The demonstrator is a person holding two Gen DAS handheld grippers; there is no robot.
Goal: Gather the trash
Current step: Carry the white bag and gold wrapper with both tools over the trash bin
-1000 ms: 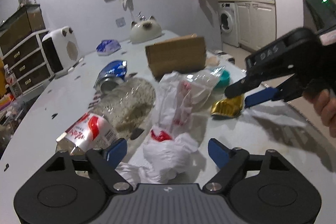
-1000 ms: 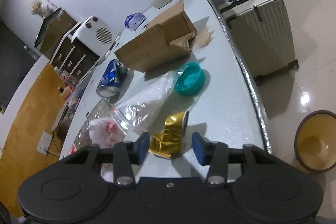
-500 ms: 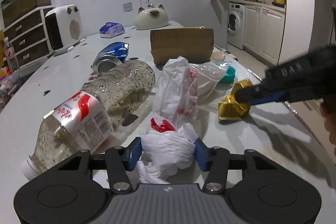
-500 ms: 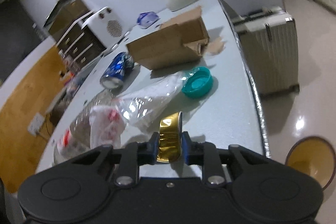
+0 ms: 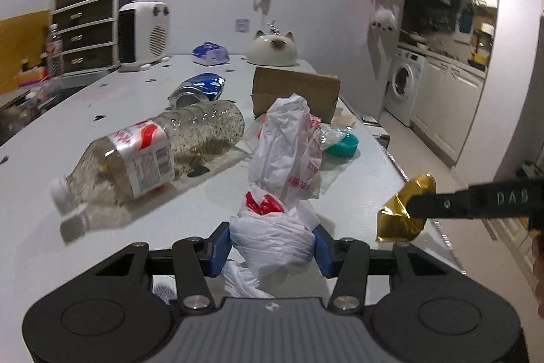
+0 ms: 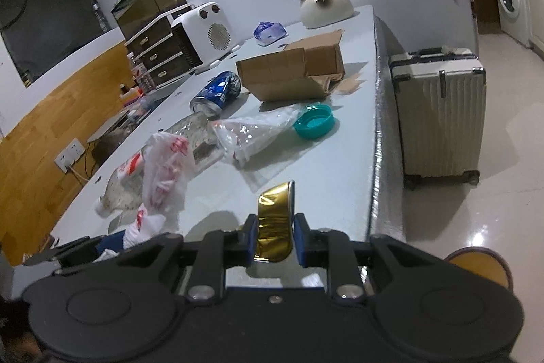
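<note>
My left gripper (image 5: 272, 245) has a crumpled white plastic bag (image 5: 268, 227) with red print bunched between its blue pads, which press on it as the jaws close. The bag's upper part stands above the white table (image 5: 85, 111). My right gripper (image 6: 275, 237) is shut on a crushed gold foil wrapper (image 6: 274, 210), lifted off the table near its right edge. The left wrist view shows that wrapper (image 5: 401, 216) at the right, pinched by the right gripper's black fingers (image 5: 442, 203).
A clear plastic bottle (image 5: 153, 152) lies on its side left of the bag. Behind it are a dented blue can (image 5: 200, 87), a cardboard box (image 5: 295, 87), a teal lid (image 6: 314, 123) and a clear bag (image 6: 251, 131). On the floor stand a suitcase (image 6: 442, 111) and a bin (image 6: 482, 267).
Both grippers went from open to shut: the left on the white bag, the right on the gold wrapper. The right one then carried the wrapper up and towards the table's right edge.
</note>
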